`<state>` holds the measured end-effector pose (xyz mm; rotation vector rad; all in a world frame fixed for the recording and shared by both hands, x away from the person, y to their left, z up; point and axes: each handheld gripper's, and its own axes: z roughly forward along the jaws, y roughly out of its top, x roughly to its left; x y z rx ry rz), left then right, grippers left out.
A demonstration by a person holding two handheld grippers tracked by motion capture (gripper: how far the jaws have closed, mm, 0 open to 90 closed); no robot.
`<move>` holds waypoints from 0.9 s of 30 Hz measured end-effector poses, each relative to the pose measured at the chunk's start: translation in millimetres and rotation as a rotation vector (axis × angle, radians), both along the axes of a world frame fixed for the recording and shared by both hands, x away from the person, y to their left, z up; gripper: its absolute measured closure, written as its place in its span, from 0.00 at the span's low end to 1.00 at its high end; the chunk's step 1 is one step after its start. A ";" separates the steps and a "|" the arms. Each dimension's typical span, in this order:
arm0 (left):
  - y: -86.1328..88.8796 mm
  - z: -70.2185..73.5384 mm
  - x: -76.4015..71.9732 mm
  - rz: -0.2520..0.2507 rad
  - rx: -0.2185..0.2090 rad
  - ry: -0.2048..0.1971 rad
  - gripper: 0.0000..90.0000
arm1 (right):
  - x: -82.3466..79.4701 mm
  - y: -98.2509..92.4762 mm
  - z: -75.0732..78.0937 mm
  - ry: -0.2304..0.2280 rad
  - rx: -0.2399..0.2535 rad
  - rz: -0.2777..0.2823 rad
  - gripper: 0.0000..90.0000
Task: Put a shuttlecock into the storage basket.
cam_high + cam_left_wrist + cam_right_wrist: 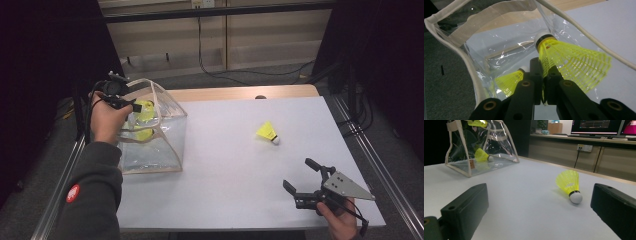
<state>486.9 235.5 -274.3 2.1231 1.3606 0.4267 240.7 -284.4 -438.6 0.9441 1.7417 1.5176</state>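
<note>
1. Yellow mesh fills the space just ahead of the left gripper [544,82]: its jaws are pinched on the skirt of a shuttlecock [571,62], whose white cork points away from the gripper and down into the bag.
2. That gripper hangs over the open mouth of the clear bag [167,135], so the held shuttlecock sits at the rim, not yet let go.
3. Below and beyond the gripper's jaws, a second shuttlecock [510,81] already lies on the bag's floor; by the look of it, one piece is packed.
4. Across the white worktop [230,170], the right gripper [305,177] rests low with its jaws spread wide and nothing between them.
5. Ahead of that gripper, a little to its right, a third shuttlecock [570,185] lies on its side on the worktop, cork toward the gripper, well apart from the bag.
6. Judged from this, the job stands about midway: one shuttlecock is in, one is about to drop, and one is left to fetch, most likely by the open right gripper that faces it.
</note>
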 end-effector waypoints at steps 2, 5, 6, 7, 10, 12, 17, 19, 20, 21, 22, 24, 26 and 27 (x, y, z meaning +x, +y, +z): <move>0.0 -1.8 0.1 0.002 0.021 -0.031 0.80 | -0.1 -0.1 0.0 0.000 0.003 -0.001 0.01; 0.4 0.3 -2.2 -0.002 -0.002 -0.034 0.79 | 0.1 -0.8 -0.4 0.002 0.003 0.000 0.01; -0.2 1.3 -3.3 -0.002 -0.014 -0.040 0.77 | 0.2 -0.9 -0.5 0.002 0.003 -0.001 0.01; -0.8 2.0 -4.5 -0.005 -0.014 -0.045 0.75 | 0.2 -0.7 -0.3 0.003 0.006 -0.002 0.01; -1.6 4.0 -7.8 -0.013 -0.041 -0.044 0.72 | -0.2 0.0 0.2 -0.001 0.002 0.002 0.01; -1.5 6.7 -10.3 -0.023 -0.053 -0.051 0.71 | -0.3 0.6 0.4 0.000 -0.002 0.001 0.01; -1.6 13.0 -16.5 -0.035 -0.105 -0.060 0.65 | -0.3 0.4 0.4 0.000 -0.003 -0.001 0.01; -1.2 15.7 -18.5 -0.038 -0.114 -0.060 0.63 | -0.2 0.1 0.5 -0.001 -0.003 -0.002 0.01; -1.4 16.9 -19.4 -0.041 -0.120 -0.061 0.63 | -0.2 0.1 0.5 -0.002 -0.004 -0.003 0.01; -1.8 18.2 -20.3 -0.042 -0.123 -0.060 0.62 | -0.4 0.3 0.6 0.001 -0.004 0.000 0.01; -2.3 19.7 -21.2 -0.047 -0.129 -0.058 0.61 | -0.2 0.5 0.5 -0.003 -0.004 0.000 0.01; -4.3 22.2 -23.1 -0.055 -0.134 -0.058 0.60 | -0.4 0.9 0.7 0.000 -0.005 0.003 0.01; -7.0 23.8 -24.9 -0.068 -0.137 -0.050 0.58 | -0.4 1.2 0.6 0.001 -0.004 0.003 0.01; -8.4 24.5 -25.9 -0.073 -0.141 -0.045 0.57 | -0.4 1.2 0.6 0.001 -0.005 0.003 0.01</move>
